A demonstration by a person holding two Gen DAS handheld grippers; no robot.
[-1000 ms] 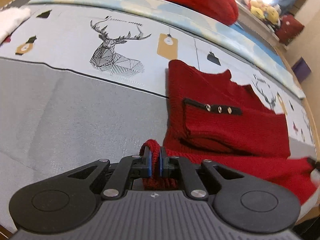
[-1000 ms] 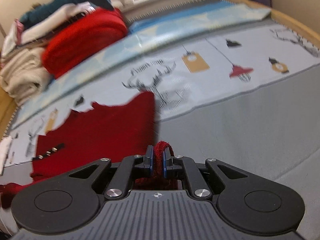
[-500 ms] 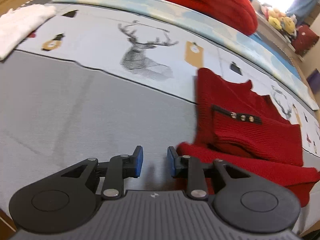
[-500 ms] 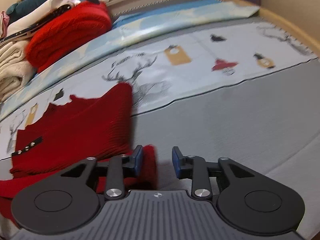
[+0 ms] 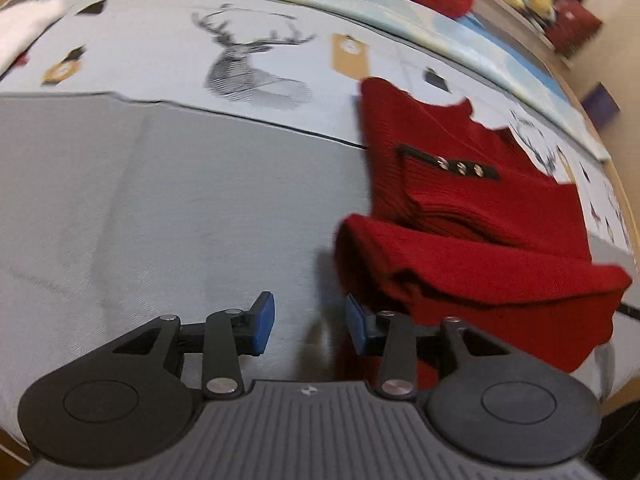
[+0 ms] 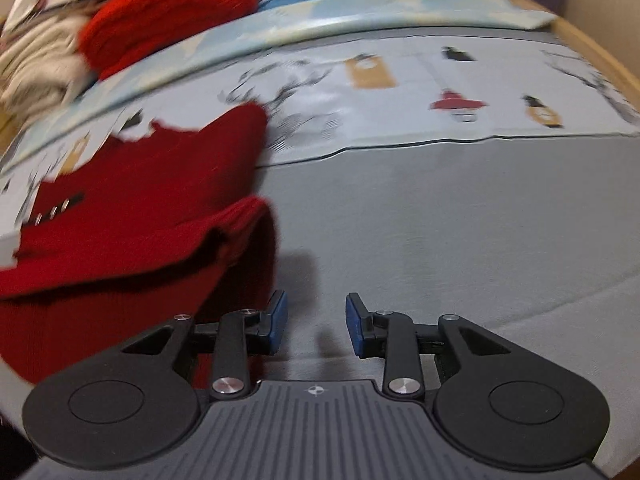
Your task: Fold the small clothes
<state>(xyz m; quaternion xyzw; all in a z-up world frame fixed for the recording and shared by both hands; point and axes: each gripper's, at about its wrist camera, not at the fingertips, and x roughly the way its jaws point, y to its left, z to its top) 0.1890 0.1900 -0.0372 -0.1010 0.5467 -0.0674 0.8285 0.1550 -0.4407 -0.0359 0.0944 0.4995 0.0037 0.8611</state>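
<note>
A small red knitted sweater [image 5: 480, 208] lies on the bed, its lower edge folded up over the body in a thick roll [image 5: 460, 276]. A black strip with three metal buttons [image 5: 460, 168] shows on its chest. My left gripper [image 5: 310, 322] hangs over grey cover just left of that roll; its jaws are opening and nothing is between them. In the right wrist view the sweater [image 6: 140, 208] fills the left side. My right gripper [image 6: 316, 320] stands open beside the sweater's right end, with only grey cover between its pads.
The bed cover is grey [image 5: 180, 200] near me, with a pale band printed with deer [image 5: 256, 76] beyond. A white garment [image 5: 20, 36] lies at far left. Folded red [image 6: 168, 12] and beige [image 6: 36, 64] clothes are stacked behind. A wooden bed edge [image 6: 592, 52] runs along the right.
Both grippers were shut on the sweater's edge a second ago; both have let go and opened. The edge now lies folded over the sweater, and each gripper has drifted off to its side.
</note>
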